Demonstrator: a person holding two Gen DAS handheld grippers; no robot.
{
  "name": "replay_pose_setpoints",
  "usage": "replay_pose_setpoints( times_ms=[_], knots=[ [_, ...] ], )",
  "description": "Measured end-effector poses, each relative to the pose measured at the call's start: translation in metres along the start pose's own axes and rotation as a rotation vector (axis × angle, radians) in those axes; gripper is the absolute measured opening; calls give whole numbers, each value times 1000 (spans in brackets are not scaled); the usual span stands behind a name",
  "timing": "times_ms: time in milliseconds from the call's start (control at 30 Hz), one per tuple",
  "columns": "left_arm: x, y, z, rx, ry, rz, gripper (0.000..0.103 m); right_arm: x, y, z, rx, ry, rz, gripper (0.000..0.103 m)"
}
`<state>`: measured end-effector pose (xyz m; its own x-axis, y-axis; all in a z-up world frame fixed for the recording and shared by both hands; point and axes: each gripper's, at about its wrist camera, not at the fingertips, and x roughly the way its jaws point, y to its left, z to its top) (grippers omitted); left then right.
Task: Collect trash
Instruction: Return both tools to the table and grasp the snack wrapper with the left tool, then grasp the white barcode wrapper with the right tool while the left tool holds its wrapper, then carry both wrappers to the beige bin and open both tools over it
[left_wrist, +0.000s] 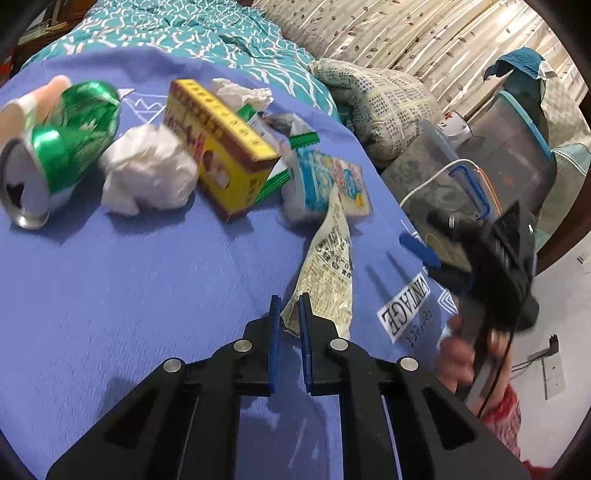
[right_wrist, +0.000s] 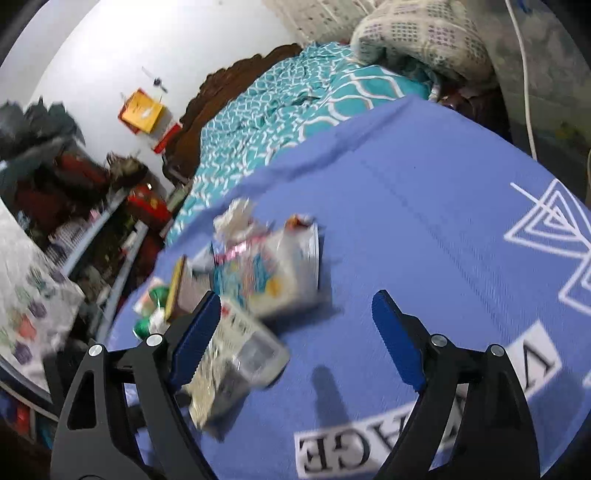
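Note:
My left gripper (left_wrist: 290, 299) is shut on the near end of a cream printed wrapper (left_wrist: 328, 266) that lies on the blue cloth (left_wrist: 147, 277). Beyond it lie a blue-and-white packet (left_wrist: 325, 177), a yellow box (left_wrist: 221, 147), a crumpled white tissue (left_wrist: 147, 177) and a green can (left_wrist: 66, 147), blurred, with a finger (left_wrist: 51, 88) on it. My right gripper (right_wrist: 295, 295) stands open above the cloth (right_wrist: 424, 184). The blurred wrapper (right_wrist: 236, 362) sits against its left finger, untouched by the other. The packet (right_wrist: 280, 269) lies just ahead.
A teal patterned bedspread (left_wrist: 229, 33) and a printed pillow (left_wrist: 376, 103) lie behind the cloth. Clear plastic bins (left_wrist: 517, 147) and a white cable (left_wrist: 428, 181) stand off its right edge. Cluttered shelves (right_wrist: 110, 229) line the far side of the bed.

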<state>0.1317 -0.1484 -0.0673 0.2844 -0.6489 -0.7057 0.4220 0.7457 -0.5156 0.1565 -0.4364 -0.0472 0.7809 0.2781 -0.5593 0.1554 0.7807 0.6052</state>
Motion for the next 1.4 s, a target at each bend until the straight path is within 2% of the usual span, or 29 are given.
replay_pose_setpoints(
  times_ms=[133,267,300,333,367,400,433,467,500,633,800,933,1033,1067,1100,1167,1200,1233,1267,1300,1400],
  knots=[
    [-6,-1,-5,10,-7,-17,7,24,-3,21,25,38,2,84],
    [-6,-5,-6,19,-4,-26,6,66,12,22,-23,146,-2,82],
    [-7,-5,-7,24,-1,-26,7,74,17,18,-42,173,-3,59],
    [-7,-7,-7,29,1,-25,7,81,22,11,-63,214,10,53],
    [-7,-9,-7,33,4,-22,9,78,25,5,-68,207,20,48],
    [-7,-10,-7,35,5,-22,27,72,27,1,-69,192,29,41],
    [-5,-12,-4,37,9,-25,49,65,25,0,-61,179,36,39],
    [-3,-14,-1,34,9,-24,86,56,22,-3,-41,158,42,37],
    [-1,-14,1,29,-3,-28,91,47,17,-6,-18,142,43,36],
    [23,-23,15,29,34,-67,91,22,-2,-26,69,123,58,35],
    [38,-50,9,134,42,0,92,-7,-13,-46,141,95,132,33],
    [42,-78,-7,273,28,107,93,-23,-16,-56,187,87,217,33],
    [39,-90,-12,323,6,100,91,-34,-29,-60,273,86,318,33],
    [38,-95,-14,342,2,91,86,-37,-34,-60,301,85,346,32],
    [37,-101,-15,358,0,87,71,-43,-40,-62,328,76,372,32],
    [34,-115,-17,402,3,60,62,-53,-51,-61,366,61,423,32],
    [33,-123,-17,420,6,36,52,-58,-55,-62,385,49,446,32],
    [33,-132,-18,437,11,18,38,-64,-58,-61,389,32,451,31],
    [35,-138,-18,447,27,-2,29,-69,-61,-59,382,16,442,31],
    [38,-144,-19,452,38,-15,13,-73,-63,-58,377,4,424,31],
    [45,-164,-24,479,61,-52,9,-83,-73,-55,389,-34,416,31]
  ],
)
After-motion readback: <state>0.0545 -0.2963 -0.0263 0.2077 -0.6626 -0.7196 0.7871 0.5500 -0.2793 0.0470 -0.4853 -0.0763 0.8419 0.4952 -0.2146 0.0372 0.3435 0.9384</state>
